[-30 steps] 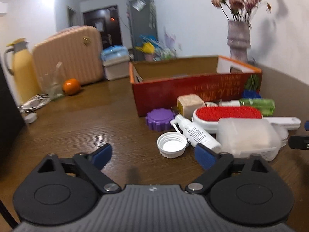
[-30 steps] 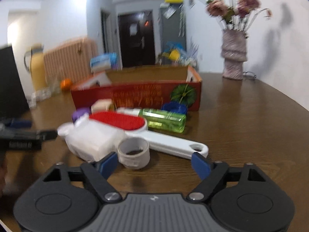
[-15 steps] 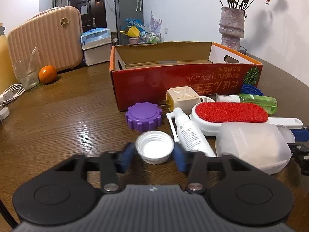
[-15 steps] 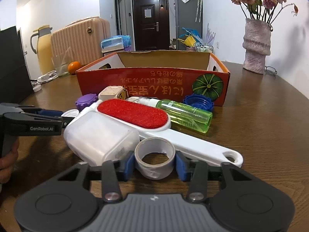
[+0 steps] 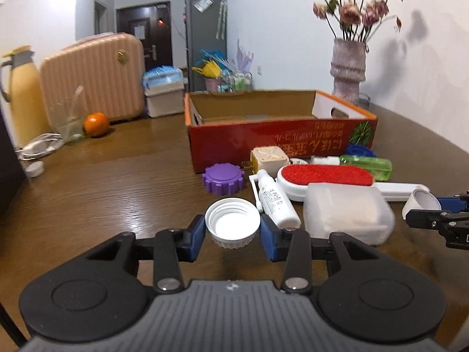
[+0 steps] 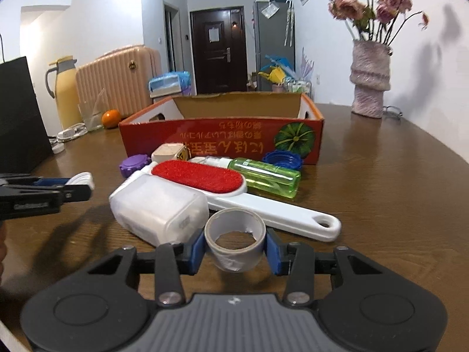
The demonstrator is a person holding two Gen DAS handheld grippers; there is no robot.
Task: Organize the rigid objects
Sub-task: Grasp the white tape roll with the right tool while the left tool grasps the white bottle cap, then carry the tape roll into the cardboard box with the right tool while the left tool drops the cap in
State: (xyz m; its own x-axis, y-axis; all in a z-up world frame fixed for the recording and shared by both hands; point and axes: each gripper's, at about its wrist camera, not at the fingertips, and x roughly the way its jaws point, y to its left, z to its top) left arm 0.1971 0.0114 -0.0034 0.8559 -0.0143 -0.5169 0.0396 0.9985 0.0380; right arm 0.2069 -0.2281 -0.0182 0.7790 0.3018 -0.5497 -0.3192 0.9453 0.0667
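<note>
**Mia:** What do you see on the left side?

**Ben:** A yellow jug [image 5: 20,94], a pink suitcase [image 5: 93,76] and an orange [image 5: 95,124] sit far back on the brown table [image 5: 102,193]. Closer in, the left gripper [image 5: 231,231] has its two blue pads squeezed onto a white cap [image 5: 232,223]. The cap's open side faces up.

**Mia:** What is next to the cap?

**Ben:** A purple lid [image 5: 224,178] lies behind it. A small white bottle [image 5: 275,199] lies just to its right. Then comes a red brush with a white handle [image 5: 324,180], and a cloudy plastic box [image 5: 346,211] touches the brush. A green bottle [image 6: 265,176] lies behind the brush.

**Mia:** And the big red box?

**Ben:** The red box [image 5: 281,138] stands open at the back, right behind all those things.

**Mia:** What about the right side?

**Ben:** The right gripper [image 6: 236,248] is pinched tight on a roll of tape [image 6: 236,243], in front of the brush handle. A vase with flowers [image 6: 370,85] stands far right.
</note>
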